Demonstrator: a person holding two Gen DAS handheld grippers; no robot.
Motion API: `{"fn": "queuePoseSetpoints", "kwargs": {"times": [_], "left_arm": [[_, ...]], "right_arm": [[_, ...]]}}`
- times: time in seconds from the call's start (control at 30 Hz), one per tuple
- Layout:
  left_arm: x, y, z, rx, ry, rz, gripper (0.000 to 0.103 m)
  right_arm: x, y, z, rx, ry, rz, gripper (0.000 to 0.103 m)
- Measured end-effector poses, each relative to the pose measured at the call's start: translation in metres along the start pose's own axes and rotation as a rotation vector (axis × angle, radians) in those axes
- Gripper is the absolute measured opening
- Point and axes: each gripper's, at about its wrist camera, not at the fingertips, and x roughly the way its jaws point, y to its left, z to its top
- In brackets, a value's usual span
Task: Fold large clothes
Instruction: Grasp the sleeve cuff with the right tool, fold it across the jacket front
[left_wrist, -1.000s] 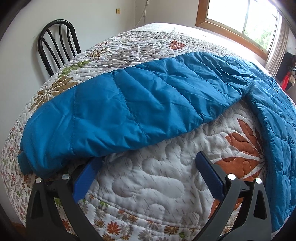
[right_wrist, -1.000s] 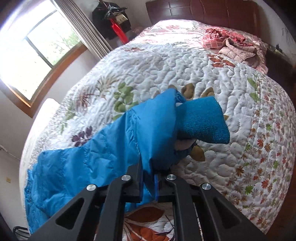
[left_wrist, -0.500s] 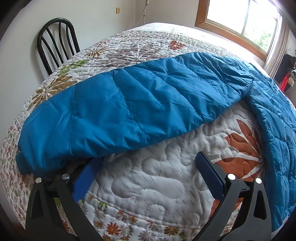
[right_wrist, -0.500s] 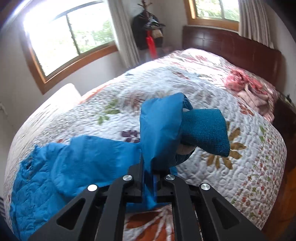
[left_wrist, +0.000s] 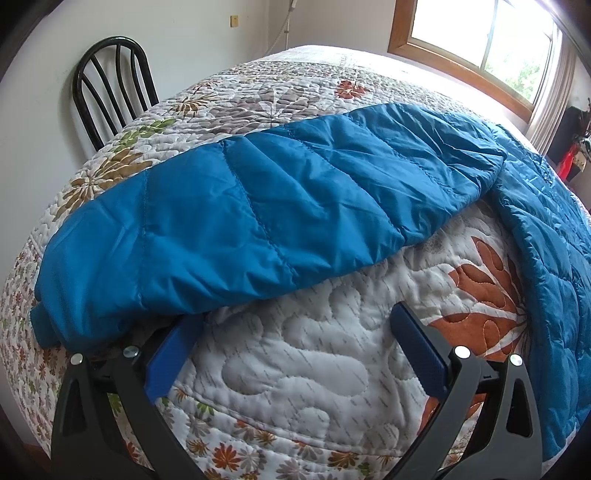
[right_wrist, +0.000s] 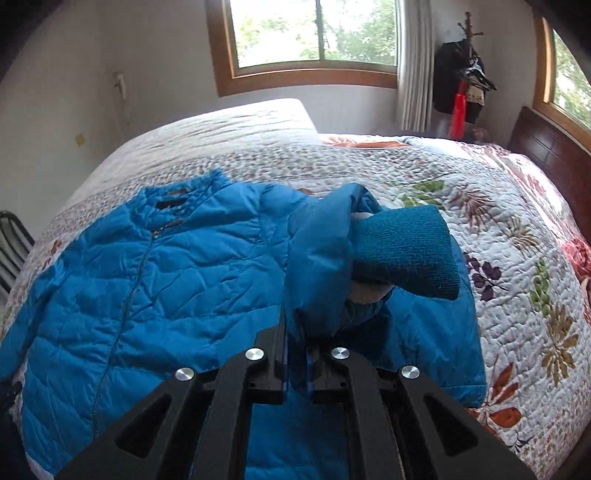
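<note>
The blue puffer jacket (right_wrist: 155, 280) lies spread front-up on the bed's floral quilt (right_wrist: 517, 258), its zipper closed and its collar toward the window (right_wrist: 314, 33). The fold looks barely begun. The right claw (right_wrist: 297, 354) is clamped tight on the end of one sleeve (right_wrist: 317, 258), just behind the knitted cuff (right_wrist: 406, 251), and holds it lifted above the jacket's body, on the side away from the zipper; the cuff sticks out past the pinch, toward the headboard side of the bed. Judging by that, this sleeve is being brought across the chest but has not been laid down.

The other sleeve (left_wrist: 258, 206) lies stretched straight out from the jacket's body across the quilt, its end near the black chair (left_wrist: 110, 85). The left claw (left_wrist: 295, 354) hangs wide open just beside that sleeve's lower edge, gripping nothing, one pad tucked under the fabric's overhang. Still left: setting the raised sleeve down, folding in the second sleeve, then doubling the body.
</note>
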Motion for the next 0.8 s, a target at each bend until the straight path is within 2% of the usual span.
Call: {"fn": "queuePoseSetpoints", "kwargs": {"times": [0.1, 0.27, 0.4, 0.47, 0.53, 0.57, 0.6, 0.67, 0.8], "left_arm": [[0.0, -0.001, 0.0, 0.001, 0.0, 0.002, 0.101], [0.0, -0.001, 0.0, 0.003, 0.0, 0.006, 0.101], [0.0, 0.0, 0.0, 0.002, 0.0, 0.003, 0.101], [0.0, 0.0, 0.0, 0.003, 0.0, 0.005, 0.101], [0.0, 0.0, 0.001, 0.004, 0.001, 0.008, 0.101], [-0.001, -0.001, 0.0, 0.004, 0.0, 0.012, 0.101], [-0.002, -0.002, 0.001, 0.007, 0.001, 0.02, 0.1], [-0.008, -0.005, 0.003, 0.005, -0.001, 0.031, 0.1], [-0.039, -0.03, 0.013, 0.043, -0.058, -0.008, 0.1]], "right_arm": [[0.008, 0.03, -0.004, -0.074, 0.019, 0.061, 0.006], [-0.005, 0.069, -0.006, -0.164, 0.009, 0.191, 0.006], [0.017, 0.102, -0.015, -0.237, 0.118, 0.211, 0.008], [0.028, 0.108, -0.025, -0.262, 0.16, 0.186, 0.016], [0.024, 0.109, -0.032, -0.272, 0.152, 0.207, 0.027], [0.019, 0.106, -0.034, -0.261, 0.152, 0.238, 0.044], [0.013, 0.102, -0.036, -0.25, 0.143, 0.263, 0.052], [0.002, 0.095, -0.042, -0.248, 0.134, 0.268, 0.052], [-0.022, 0.074, -0.052, -0.232, 0.12, 0.307, 0.052]]}}
